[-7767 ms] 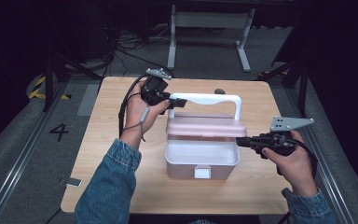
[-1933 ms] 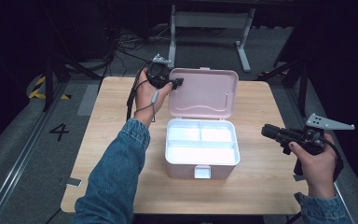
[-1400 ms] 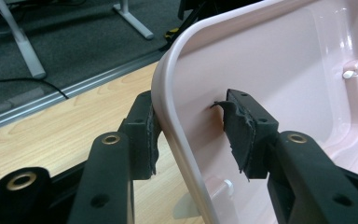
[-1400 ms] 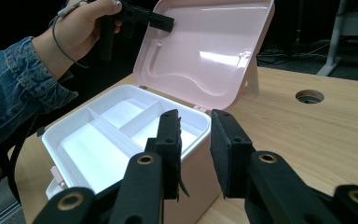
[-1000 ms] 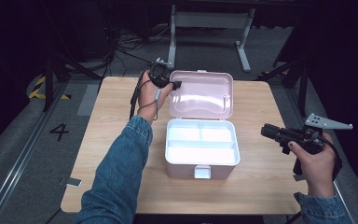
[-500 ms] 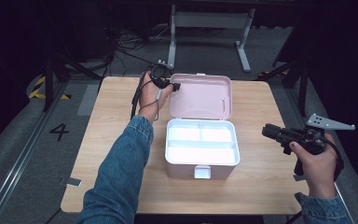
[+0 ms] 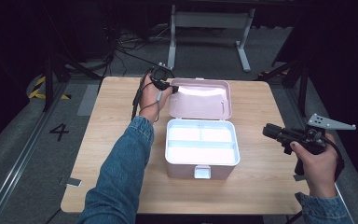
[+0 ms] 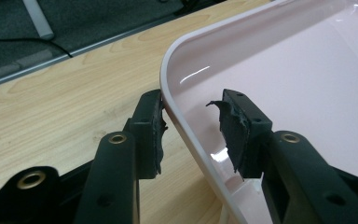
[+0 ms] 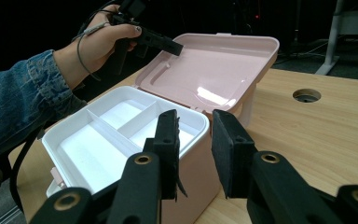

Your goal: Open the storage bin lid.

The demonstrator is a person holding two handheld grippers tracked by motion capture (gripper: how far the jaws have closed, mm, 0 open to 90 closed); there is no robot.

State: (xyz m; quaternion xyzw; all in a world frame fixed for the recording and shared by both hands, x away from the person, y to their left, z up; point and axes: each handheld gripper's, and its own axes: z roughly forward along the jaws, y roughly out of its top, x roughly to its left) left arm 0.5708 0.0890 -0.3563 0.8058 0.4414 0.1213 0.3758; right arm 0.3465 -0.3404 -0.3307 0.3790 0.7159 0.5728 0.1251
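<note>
A pink storage box [image 7: 182, 170] stands mid-table with its lid [image 7: 200, 98] swung back and open; the lid leans away behind the box. Inside sits a white tray [image 7: 200, 151] with three empty compartments. My left gripper [image 7: 171, 87] is at the lid's left corner. In the left gripper view its jaws [image 8: 191, 105] straddle the lid's rim [image 8: 177, 116]. They have just been closing: one pad is at the rim's outer side, the other still stands off it. My right gripper [image 7: 266, 131] hovers open and empty at the table's right edge, pointing at the box [image 9: 196, 121].
The box's front latch [image 7: 202, 171] hangs down towards me. A cable hole [image 9: 306, 95] is in the tabletop beyond the box. A metal stand [image 7: 209, 21] is on the floor behind the table. A "4" mark [image 7: 59, 132] is on the floor at left.
The lid, shut at first, now stands open. Over the last second it has leaned back a little further with the left gripper at its corner. The right gripper has kept still.
</note>
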